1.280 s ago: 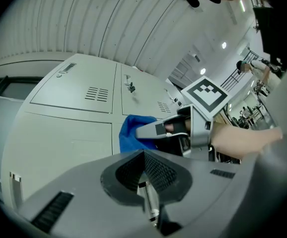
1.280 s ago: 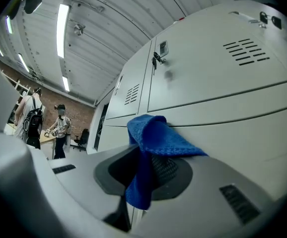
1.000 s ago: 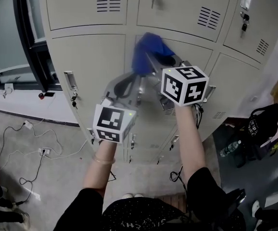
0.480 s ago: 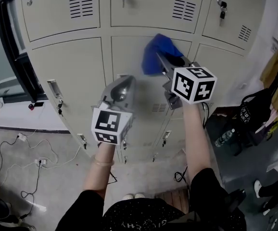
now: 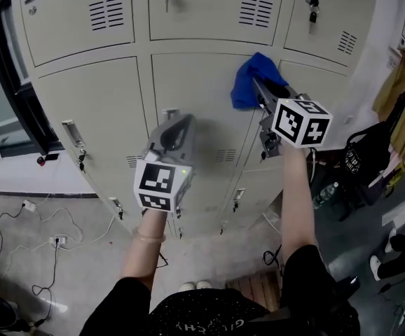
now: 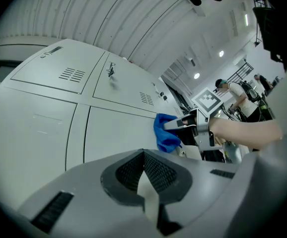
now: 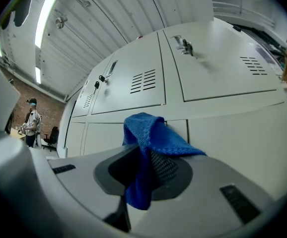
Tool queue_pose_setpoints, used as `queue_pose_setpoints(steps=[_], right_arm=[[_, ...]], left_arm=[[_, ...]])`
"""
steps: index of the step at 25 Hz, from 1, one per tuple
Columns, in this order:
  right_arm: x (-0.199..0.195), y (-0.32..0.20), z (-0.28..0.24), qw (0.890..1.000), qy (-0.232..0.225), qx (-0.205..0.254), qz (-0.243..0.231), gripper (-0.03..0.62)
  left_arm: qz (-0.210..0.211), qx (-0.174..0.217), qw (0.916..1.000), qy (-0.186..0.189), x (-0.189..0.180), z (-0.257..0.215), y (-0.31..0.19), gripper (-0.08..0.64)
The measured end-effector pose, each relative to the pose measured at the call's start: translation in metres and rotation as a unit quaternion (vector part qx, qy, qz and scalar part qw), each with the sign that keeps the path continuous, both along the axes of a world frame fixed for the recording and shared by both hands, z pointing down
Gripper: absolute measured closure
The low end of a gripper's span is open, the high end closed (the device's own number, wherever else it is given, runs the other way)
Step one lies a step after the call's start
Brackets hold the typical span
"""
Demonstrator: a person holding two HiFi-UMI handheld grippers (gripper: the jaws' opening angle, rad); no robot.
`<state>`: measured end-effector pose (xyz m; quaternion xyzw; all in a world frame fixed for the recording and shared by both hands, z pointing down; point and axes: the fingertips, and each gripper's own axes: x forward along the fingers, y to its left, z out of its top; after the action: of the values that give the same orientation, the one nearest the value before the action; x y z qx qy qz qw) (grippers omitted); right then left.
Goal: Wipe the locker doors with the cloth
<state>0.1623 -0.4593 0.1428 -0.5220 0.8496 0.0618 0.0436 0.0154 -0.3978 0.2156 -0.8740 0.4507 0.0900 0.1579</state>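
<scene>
Black sleeves (image 5: 115, 303), black-and-white marker cubes (image 5: 162, 180)

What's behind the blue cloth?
A pale locker door. The cloth, pinched in the right tool, covers the patch behind it, near the seam between two doors, so that patch can't be seen.

Blue woven cloth (image 7: 148, 138): lower end buried between the jaws of the right gripper (image 7: 142, 175). Top row of beige metal locker doors (image 5: 209, 5) is cut off by the head view's edge. Cloth-to-door contact unclear.
</scene>
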Motion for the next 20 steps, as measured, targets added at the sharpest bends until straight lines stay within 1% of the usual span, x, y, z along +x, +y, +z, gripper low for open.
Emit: queue_pose_setpoints(steps=[6, 12, 15, 17, 20], right_arm=[[0.022, -0.001, 0.005, 1.0, -0.026, -0.006, 0.014, 0.532], [0.022, -0.001, 0.004, 0.999, -0.038, -0.004, 0.027, 0.534], [0.021, 0.003, 0.005, 0.998, -0.049, 0.005, 0.037, 0.534], [0.013, 0.008, 0.005, 0.998, -0.051, 0.018, 0.03, 0.534], [-0.01, 0.016, 0.01, 0.999, -0.044, 0.03, -0.001, 0.534]], left_arm=[[0.003, -0.004, 1.0, -0.004, 0.001, 0.004, 0.0, 0.554], [0.0, -0.005, 1.0, -0.003, -0.004, 0.005, 0.001, 0.554], [-0.004, -0.01, 0.9999, -0.002, -0.009, 0.009, 0.001, 0.554], [-0.008, -0.013, 0.9999, -0.001, -0.014, 0.012, 0.001, 0.554], [-0.016, -0.019, 0.9997, 0.0, -0.024, 0.017, 0.0, 0.554]])
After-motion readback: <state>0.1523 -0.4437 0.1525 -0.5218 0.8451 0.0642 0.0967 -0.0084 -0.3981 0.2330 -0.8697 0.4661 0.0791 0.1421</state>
